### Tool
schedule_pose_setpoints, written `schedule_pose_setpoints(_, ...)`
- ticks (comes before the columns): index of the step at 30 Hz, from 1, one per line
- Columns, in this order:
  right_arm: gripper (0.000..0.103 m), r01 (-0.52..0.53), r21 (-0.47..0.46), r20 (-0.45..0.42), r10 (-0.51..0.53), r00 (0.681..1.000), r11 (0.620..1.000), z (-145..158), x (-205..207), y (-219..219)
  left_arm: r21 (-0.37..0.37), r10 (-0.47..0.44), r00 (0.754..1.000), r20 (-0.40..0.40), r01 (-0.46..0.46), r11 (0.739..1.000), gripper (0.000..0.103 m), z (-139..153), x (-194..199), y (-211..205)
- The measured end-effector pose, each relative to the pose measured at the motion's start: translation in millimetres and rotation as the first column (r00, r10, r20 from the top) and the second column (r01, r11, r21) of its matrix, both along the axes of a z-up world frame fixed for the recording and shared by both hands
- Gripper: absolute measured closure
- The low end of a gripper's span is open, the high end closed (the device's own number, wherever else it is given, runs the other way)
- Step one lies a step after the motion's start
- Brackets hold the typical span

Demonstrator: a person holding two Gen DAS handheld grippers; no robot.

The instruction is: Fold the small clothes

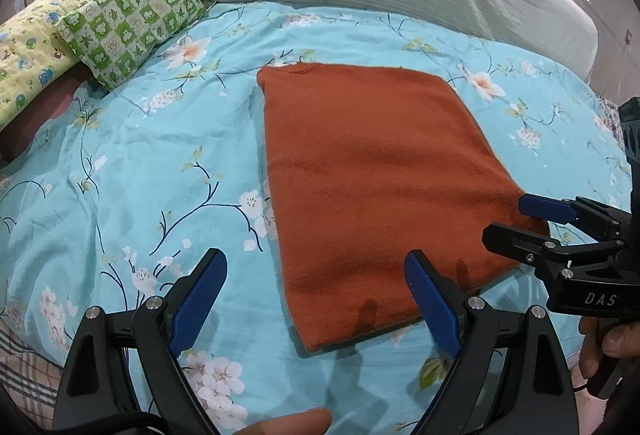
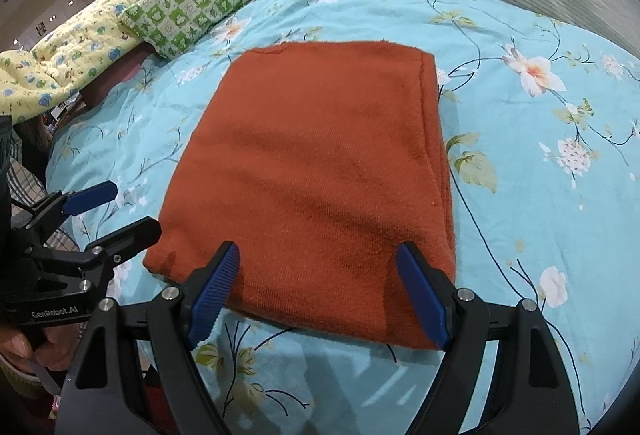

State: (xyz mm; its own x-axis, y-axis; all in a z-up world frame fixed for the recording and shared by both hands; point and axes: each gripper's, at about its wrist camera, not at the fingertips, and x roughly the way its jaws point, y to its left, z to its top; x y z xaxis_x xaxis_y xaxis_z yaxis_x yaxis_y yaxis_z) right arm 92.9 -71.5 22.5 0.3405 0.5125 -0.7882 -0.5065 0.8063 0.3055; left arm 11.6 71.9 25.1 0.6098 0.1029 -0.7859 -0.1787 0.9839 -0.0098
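The folded rust-orange knit garment point(image 2: 312, 171) lies flat on the floral blue bed cover point(image 2: 540, 155), in the middle of the bed. The left gripper point(image 1: 316, 299) stands wide open at its 7 o'clock corner, holding nothing. The right gripper point(image 2: 318, 291) is also wide open, empty, over the near edge. A green checked pillow point(image 2: 192, 3) lies at 11 o'clock.

One folded orange garment point(image 1: 376, 171) lies on one floral blue bedspread point(image 1: 140, 155). Two patterned pillows sit at its far left corner: one green checked point(image 1: 136, 19), one yellow point(image 1: 28, 51). Two grippers: left gripper point(image 1: 316, 299), right gripper point(image 2: 318, 291).
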Motion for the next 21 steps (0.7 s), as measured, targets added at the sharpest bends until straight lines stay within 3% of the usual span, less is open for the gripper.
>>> schedule_pose_setpoints(21, 0.022, 0.008, 0.022, 0.018, -0.008, 1.0, 1.0, 3.5, -7.1, 1.9, -0.002, 0.013, 1.0, 0.017, -0.013, 1.0, 0.012, 3.9, -7.0, -0.8)
